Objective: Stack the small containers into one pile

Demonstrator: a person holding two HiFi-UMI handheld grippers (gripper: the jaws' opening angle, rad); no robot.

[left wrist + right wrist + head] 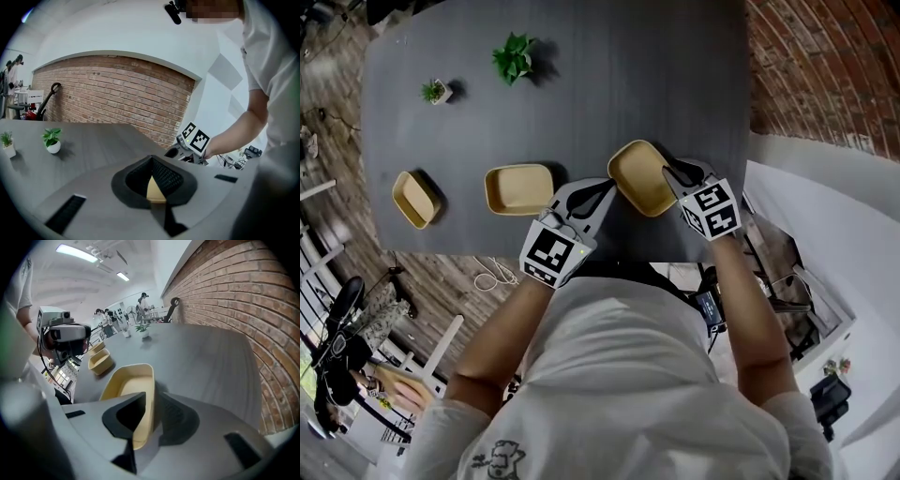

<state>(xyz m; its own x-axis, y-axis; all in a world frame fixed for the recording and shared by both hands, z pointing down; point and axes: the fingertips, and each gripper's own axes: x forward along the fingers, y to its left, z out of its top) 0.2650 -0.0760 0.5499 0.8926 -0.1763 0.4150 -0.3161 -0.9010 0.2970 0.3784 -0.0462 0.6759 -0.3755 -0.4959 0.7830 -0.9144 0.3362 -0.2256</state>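
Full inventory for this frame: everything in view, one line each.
containers: 3, tan, on the table: left, middle, right by the near edge
plants: 2, green, far left of the table: small in a white square pot, larger
table: 1, dark grey
brick wall: 1, red-brown, beyond the table's right side
cable: 1, white, on the floor below the near edge
bystanders: several, far background
left gripper: grey and black, tan sliver between its jaws
right gripper: grey and black, jaws apart, right container's wall between them
arms: 2, bare
shirt: white
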